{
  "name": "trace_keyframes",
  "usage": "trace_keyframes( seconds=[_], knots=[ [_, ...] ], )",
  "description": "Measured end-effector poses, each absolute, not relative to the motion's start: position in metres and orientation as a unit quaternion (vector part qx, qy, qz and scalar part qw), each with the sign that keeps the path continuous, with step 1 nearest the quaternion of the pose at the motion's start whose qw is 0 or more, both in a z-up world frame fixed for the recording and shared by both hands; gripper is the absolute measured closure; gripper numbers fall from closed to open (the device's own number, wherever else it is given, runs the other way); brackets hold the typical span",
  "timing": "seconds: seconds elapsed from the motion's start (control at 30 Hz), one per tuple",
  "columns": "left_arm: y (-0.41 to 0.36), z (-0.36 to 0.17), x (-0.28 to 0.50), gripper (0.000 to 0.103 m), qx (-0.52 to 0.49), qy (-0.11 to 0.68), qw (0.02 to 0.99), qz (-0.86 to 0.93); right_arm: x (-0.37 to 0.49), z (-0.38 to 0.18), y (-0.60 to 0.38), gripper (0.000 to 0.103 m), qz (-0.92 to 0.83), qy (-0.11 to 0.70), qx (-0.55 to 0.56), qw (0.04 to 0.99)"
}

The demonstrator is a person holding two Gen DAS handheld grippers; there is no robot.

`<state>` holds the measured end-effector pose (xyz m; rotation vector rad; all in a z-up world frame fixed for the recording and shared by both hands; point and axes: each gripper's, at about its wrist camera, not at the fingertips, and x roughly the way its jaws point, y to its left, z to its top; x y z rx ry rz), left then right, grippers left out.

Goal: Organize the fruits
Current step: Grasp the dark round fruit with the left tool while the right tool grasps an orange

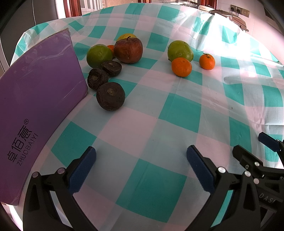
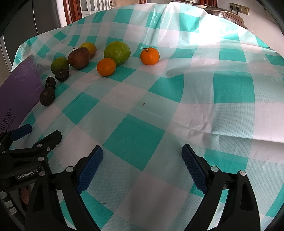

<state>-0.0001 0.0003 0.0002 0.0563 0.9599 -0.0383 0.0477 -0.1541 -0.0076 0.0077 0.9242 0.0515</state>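
Note:
Fruits lie on the checked tablecloth (image 1: pixel 150 110). Three dark round fruits (image 1: pixel 110 96) sit beside a purple box (image 1: pixel 35 92). Behind them are a green fruit (image 1: pixel 99 55), a dark red apple (image 1: pixel 128 50), a yellow fruit (image 1: pixel 127 36) and a small orange one (image 1: pixel 111 48). To the right are a second green fruit (image 1: pixel 180 50) and two oranges (image 1: pixel 181 67), (image 1: pixel 207 61). My left gripper (image 1: pixel 141 165) is open and empty near the table's front. My right gripper (image 2: pixel 142 165) is open and empty, well short of the oranges (image 2: pixel 106 67), (image 2: pixel 149 56).
The purple box (image 2: pixel 16 92) stands at the left edge of the table. An appliance (image 2: pixel 229 16) and wall sockets (image 2: pixel 239 8) are beyond the far right corner. The cloth has raised folds (image 2: pixel 177 71) at the right. Each gripper shows in the other's view (image 1: pixel 262 156), (image 2: pixel 30 142).

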Motion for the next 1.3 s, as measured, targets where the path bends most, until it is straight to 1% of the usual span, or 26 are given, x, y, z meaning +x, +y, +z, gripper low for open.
trace_keyframes(
  seconds=[0.27,0.47,0.73,1.0,1.03,1.13,1.23,1.3],
  knots=[
    [0.010,-0.002,0.022,0.001,0.069,0.465,0.877,-0.100,0.049,-0.005,-0.154,0.015,0.010,0.446,0.010,0.895],
    [0.031,0.000,0.060,0.001,0.048,0.466,0.880,-0.074,0.056,-0.006,-0.153,0.015,0.004,0.447,0.013,0.894],
    [0.024,0.000,0.085,0.002,0.064,0.466,0.877,-0.096,0.072,-0.005,-0.148,0.015,-0.023,0.448,0.024,0.893],
    [0.022,-0.002,0.090,0.002,0.069,0.464,0.877,-0.107,0.132,-0.003,-0.133,0.015,0.008,0.457,0.022,0.889],
    [0.022,-0.002,0.090,0.002,0.068,0.464,0.877,-0.107,0.141,-0.002,-0.132,0.014,0.014,0.457,0.028,0.889],
    [0.021,-0.002,0.091,0.001,0.068,0.463,0.877,-0.106,0.167,0.002,-0.130,0.014,0.061,0.452,0.081,0.886],
    [0.021,-0.002,0.090,0.001,0.068,0.463,0.877,-0.106,0.187,0.003,-0.122,0.016,0.090,0.451,0.093,0.883],
    [0.021,-0.002,0.091,0.001,0.068,0.463,0.877,-0.106,0.201,0.003,-0.109,0.021,0.100,0.453,0.073,0.883]
  ],
)
